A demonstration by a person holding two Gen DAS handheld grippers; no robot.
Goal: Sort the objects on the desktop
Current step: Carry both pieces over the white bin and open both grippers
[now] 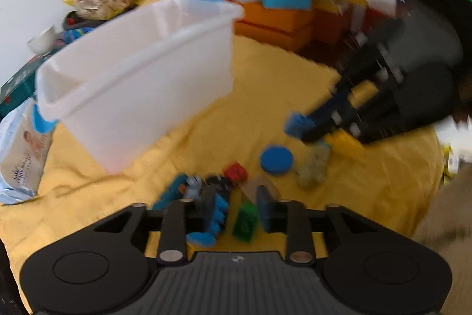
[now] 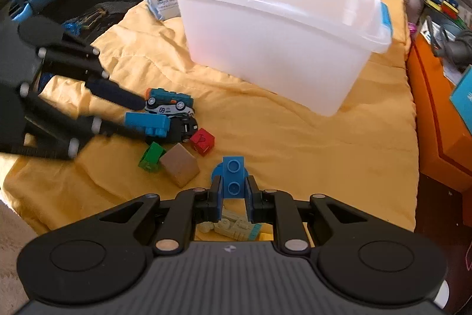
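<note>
Right now, clenched on a blue two-stud brick [image 2: 233,177]: the right gripper [image 2: 233,182], fingers pressed to both sides of the brick, studs facing the camera, brick held upright above the yellow cloth [image 2: 295,138]. Just behind the brick, partly hidden, a blue disc [image 2: 216,171] flat on the cloth; just below the fingers, a pale grey-green toy [image 2: 233,225]. To the left, the left gripper [image 1: 238,207] with fingers released and spread, grasping nothing, tips in among a cluster of toy cars: a teal car [image 2: 168,96], a white car [image 2: 169,108] and a black car [image 2: 186,126], all touching or nearly so. Near that cluster, a red cube [image 2: 202,140], a green block [image 2: 152,157] and a wooden wedge [image 2: 180,166], the last two touching. Farther back on the cloth, well apart from both grippers, a white plastic tub [image 2: 280,43] with blue latches, standing upright. Left wrist view heavily blurred; exact contact between left fingers and cars impossible to tell.
</note>
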